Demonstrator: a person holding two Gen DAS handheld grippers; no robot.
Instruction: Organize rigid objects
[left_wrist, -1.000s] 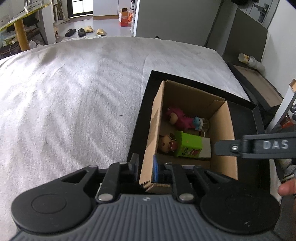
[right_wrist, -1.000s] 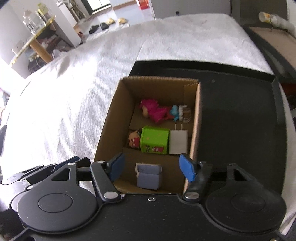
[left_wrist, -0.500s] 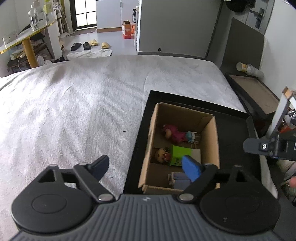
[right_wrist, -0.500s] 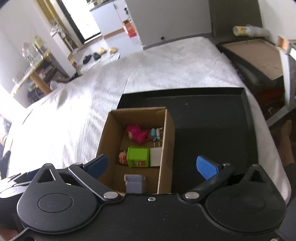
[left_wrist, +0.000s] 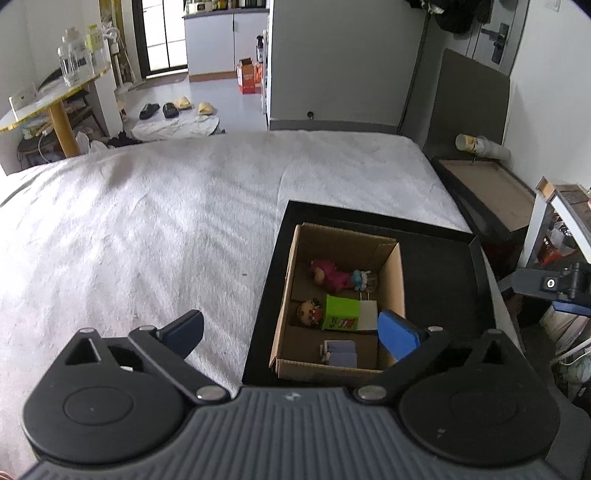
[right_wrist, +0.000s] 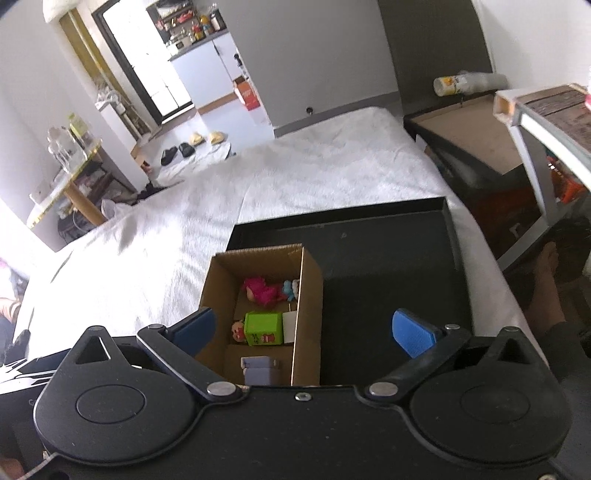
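Observation:
An open cardboard box (left_wrist: 282, 306) stands in the left part of a black tray (left_wrist: 443, 280) on the bed. Inside lie a pink doll (left_wrist: 330, 275), a green carton (left_wrist: 341, 312) with a small doll head (left_wrist: 308, 312) beside it, a white block (left_wrist: 367, 315) and a grey-lilac piece (left_wrist: 341, 352). My left gripper (left_wrist: 291, 326) hovers above the box's near end, its jaws opening, nothing between them. My right gripper (right_wrist: 304, 326) hangs open and empty over the box's right wall (right_wrist: 310, 295); the green carton (right_wrist: 264, 326) and pink doll (right_wrist: 262, 290) show below it.
The white bed cover (left_wrist: 147, 240) stretches left and beyond the tray. A second black tray with a brown floor (left_wrist: 491, 184) and a paper tube sit off the bed's far right. A shelf unit (right_wrist: 546, 122) stands close on the right.
Both grippers have opened wide and risen away from the box. The left one, earlier shut at the box's near wall, now stands clear above it.

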